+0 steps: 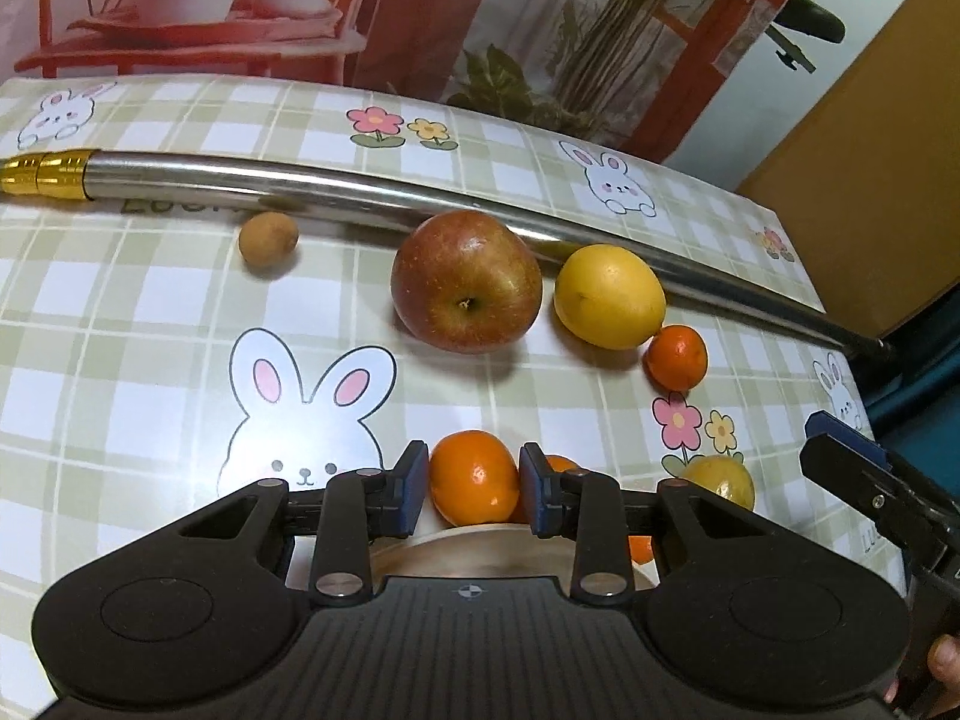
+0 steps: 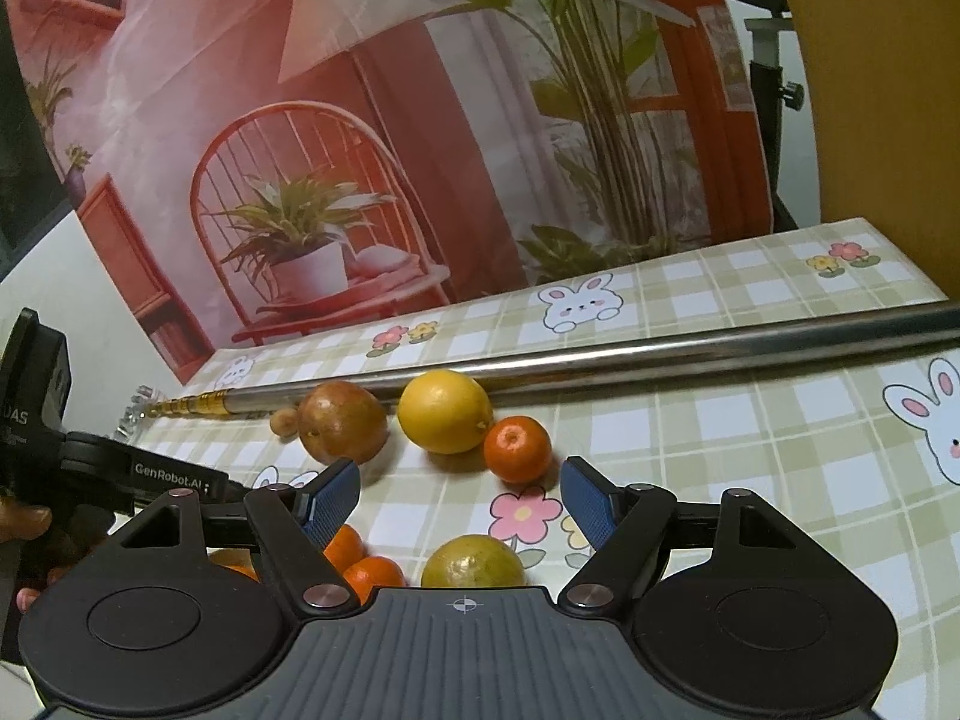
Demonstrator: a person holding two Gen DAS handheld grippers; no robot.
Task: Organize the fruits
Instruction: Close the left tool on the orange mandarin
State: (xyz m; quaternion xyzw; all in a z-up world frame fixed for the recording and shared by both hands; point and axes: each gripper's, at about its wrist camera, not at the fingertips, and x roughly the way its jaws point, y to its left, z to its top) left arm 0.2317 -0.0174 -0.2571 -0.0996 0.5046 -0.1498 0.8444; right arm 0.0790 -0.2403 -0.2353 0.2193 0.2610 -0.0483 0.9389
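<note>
Two grippers over table (image 1: 120, 324). Left gripper (image 1: 474, 489) squeezing small orange (image 1: 474, 486) above pale bowl rim (image 1: 468, 543). Right gripper (image 2: 461, 501) half open, nothing inside, green-yellow fruit (image 2: 473, 561) low between fingers. Farther back, red apple (image 1: 467, 281) with stem end facing near side, yellow lemon (image 1: 609, 295) lying sideways, small mandarin (image 1: 677, 357) touching lemon. Little brown fruit (image 1: 268, 239) apart, left. Long metal pole (image 1: 336, 187) lying across, behind fruits.

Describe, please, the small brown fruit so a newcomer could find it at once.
Find the long steel pole lying across the checked tablecloth. Just in front of it, towards its gold end and left of the red apple, sits the small brown fruit, the only dull, tan-skinned one and the smallest.
</note>
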